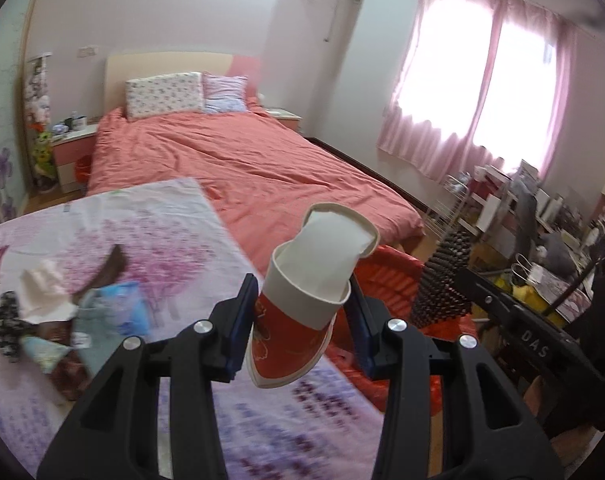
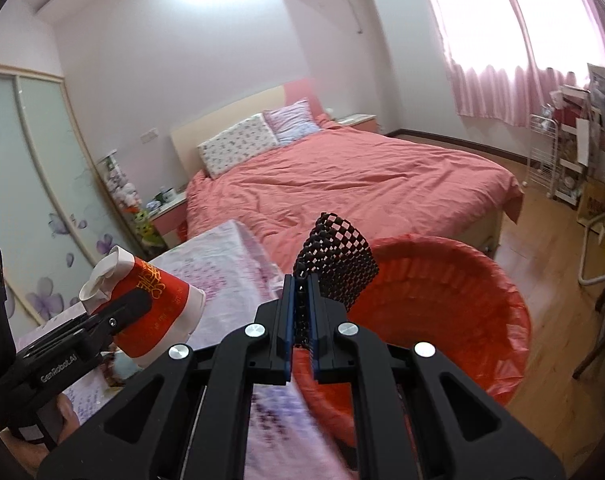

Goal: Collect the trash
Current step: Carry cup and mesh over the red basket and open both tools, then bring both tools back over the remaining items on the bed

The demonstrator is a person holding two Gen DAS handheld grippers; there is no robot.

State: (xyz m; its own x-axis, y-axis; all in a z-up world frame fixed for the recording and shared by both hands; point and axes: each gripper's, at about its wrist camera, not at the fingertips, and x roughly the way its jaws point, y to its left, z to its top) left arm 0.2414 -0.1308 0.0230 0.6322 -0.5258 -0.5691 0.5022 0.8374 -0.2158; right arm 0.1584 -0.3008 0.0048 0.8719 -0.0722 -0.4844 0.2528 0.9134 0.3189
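Floral cloth [image 1: 150, 232] covers the near surface — salmon bed [image 1: 242, 160] beyond.

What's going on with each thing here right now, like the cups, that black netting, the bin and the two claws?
Left gripper: shut on the paper cups.
Paper cups: two nested, crushed, held off the table.
Right gripper: shut on the black mesh.
Black mesh: pinched at one edge, sticking upward.
Red-lined bin: open, beside the table.
Table litter: lying loose on the floral cloth.
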